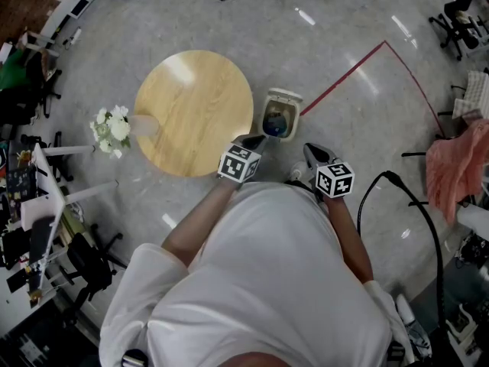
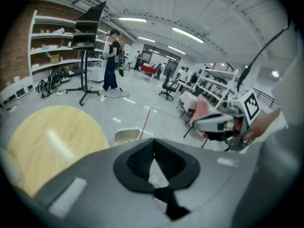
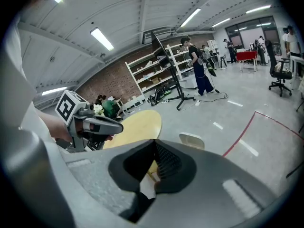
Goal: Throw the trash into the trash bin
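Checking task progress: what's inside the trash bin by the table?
Head view: trash bin, lid flipped open, something bluish lies inside, too small to identify. From both gripper views the lid hides the inside.

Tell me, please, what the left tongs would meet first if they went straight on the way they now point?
Probably the trash bin: in the head view the left tongs aim at it, beside the round table. Depth is unclear, so they might strike the floor short of it.
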{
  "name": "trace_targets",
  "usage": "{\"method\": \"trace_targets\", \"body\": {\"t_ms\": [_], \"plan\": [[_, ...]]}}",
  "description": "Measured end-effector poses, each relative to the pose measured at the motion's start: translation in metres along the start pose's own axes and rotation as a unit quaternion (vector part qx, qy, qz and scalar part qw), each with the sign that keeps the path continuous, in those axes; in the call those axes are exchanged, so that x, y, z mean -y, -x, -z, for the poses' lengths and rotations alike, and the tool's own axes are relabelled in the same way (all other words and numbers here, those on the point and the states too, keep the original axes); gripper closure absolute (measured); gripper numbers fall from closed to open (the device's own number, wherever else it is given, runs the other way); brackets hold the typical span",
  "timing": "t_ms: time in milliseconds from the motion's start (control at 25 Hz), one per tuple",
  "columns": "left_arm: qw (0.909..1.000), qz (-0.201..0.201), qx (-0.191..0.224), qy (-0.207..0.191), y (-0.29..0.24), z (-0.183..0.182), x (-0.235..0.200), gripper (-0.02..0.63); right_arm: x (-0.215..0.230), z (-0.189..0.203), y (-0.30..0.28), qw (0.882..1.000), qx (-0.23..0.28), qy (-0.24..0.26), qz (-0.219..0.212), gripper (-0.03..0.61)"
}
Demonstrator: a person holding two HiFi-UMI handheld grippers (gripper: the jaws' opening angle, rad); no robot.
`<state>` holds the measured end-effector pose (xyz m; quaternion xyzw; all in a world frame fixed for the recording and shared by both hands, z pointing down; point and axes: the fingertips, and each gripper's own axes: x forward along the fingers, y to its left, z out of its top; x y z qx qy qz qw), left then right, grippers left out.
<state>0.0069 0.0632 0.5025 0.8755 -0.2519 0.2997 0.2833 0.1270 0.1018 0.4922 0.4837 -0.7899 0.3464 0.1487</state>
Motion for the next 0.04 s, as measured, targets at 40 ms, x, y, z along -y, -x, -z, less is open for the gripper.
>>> {"method": "trace_targets", "body": {"t_ms": [40], "plan": [[1.0, 0.0, 0.0, 0.0, 0.0, 0.0004, 0.0, 0.607, 0.0001, 0.0001, 0.0, 1.0, 0.0, 0.0, 0.0, 0.579]]}}
